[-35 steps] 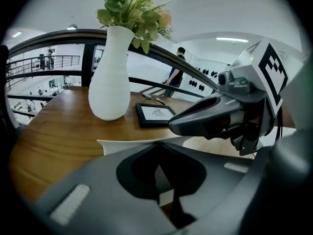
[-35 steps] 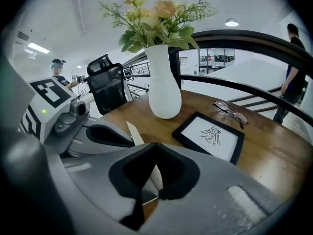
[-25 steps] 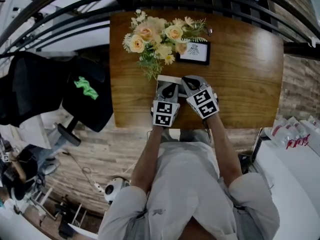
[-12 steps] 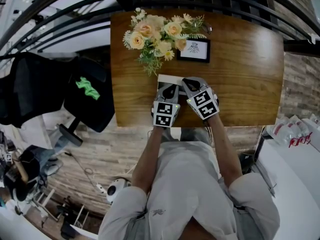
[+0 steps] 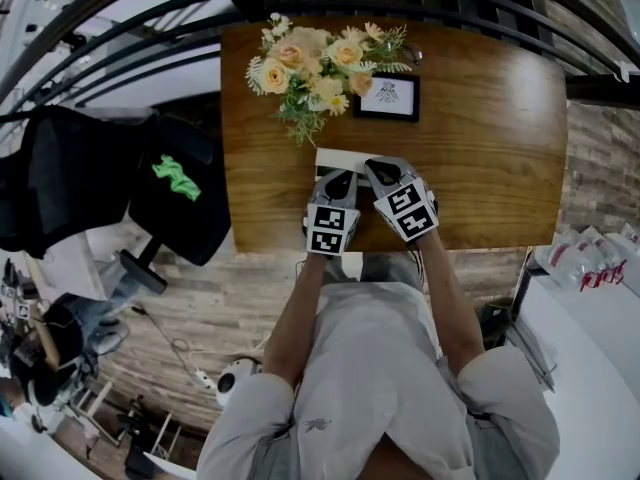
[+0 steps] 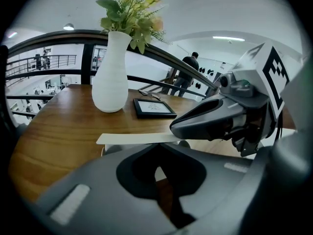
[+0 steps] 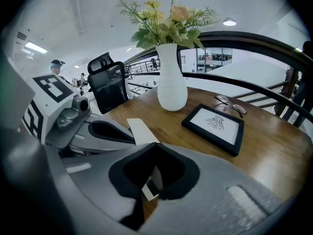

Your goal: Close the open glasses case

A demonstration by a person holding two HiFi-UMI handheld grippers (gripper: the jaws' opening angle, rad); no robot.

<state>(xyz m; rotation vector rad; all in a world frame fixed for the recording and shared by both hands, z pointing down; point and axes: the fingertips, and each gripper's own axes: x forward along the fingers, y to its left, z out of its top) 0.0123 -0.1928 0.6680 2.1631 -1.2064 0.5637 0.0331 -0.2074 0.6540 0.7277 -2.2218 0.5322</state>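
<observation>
We see both grippers side by side at the near edge of the wooden tabletop (image 5: 490, 148), over the cream glasses case (image 5: 338, 155). Its pale flat lid juts out just beyond their tips.

In its own view, the left gripper (image 6: 156, 147) has its fingers drawn together, with only a thin slit between them. Brown wood and a sliver of pale case show through that slit. The lid lies edge-on right ahead of it, and the right gripper's dark tip touches the lid's right end.

The right gripper (image 7: 156, 148) has its fingers pressed close as well. A cream corner of the case shows in the dark opening between them — whether it is pinched or merely behind, we cannot tell. The lid runs off to the left there, under the left gripper's tip.

Farther back stands a white vase (image 7: 172, 77) of yellow and peach flowers (image 5: 320, 68). Just beside it lies a black picture frame (image 7: 214, 127), and eyeglasses (image 7: 230, 103) lie behind the frame — well apart from the case. A black office chair (image 5: 175, 183) stands off the tabletop's left side.
</observation>
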